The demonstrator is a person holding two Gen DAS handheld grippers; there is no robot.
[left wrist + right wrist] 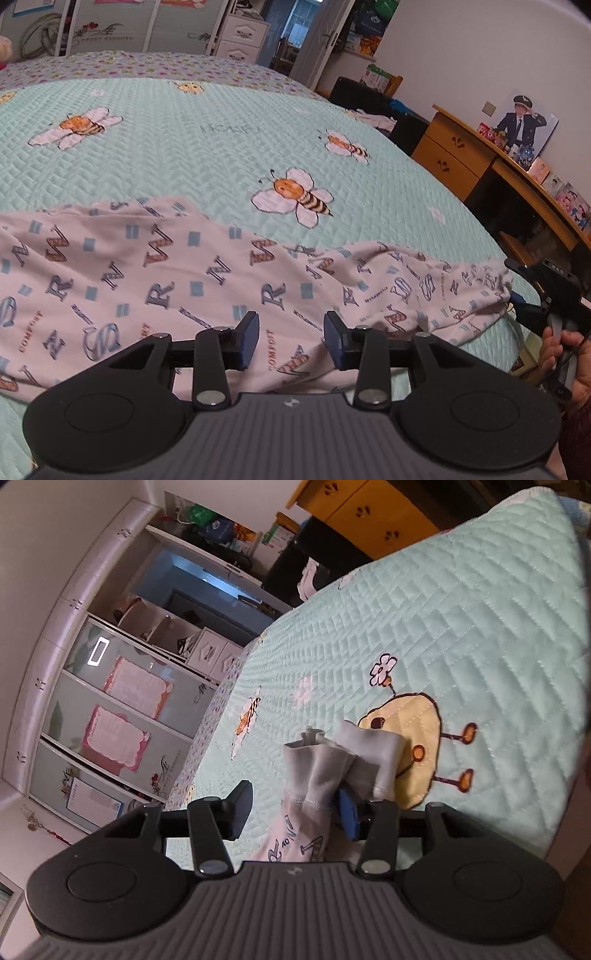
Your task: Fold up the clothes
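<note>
A pale pink garment (166,280) printed with letters lies crumpled across the near part of a mint quilted bedspread (221,147) with bee pictures. My left gripper (291,332) hovers over the garment's middle, open, its blue pads apart with nothing pinched between them. At the garment's right end sits my right gripper (524,301), held by a hand (554,350). In the right wrist view the right gripper (293,801) is open. The garment's hemmed end (317,775) stands bunched between its jaws and leans on the right pad (349,816). The left pad is clear of the cloth.
A wooden desk with drawers (461,155) and photos stands past the bed's right edge. A wardrobe (110,29) and a white drawer unit (243,37) line the far wall beside an open door (317,44). The bedspread (461,627) stretches beyond the garment.
</note>
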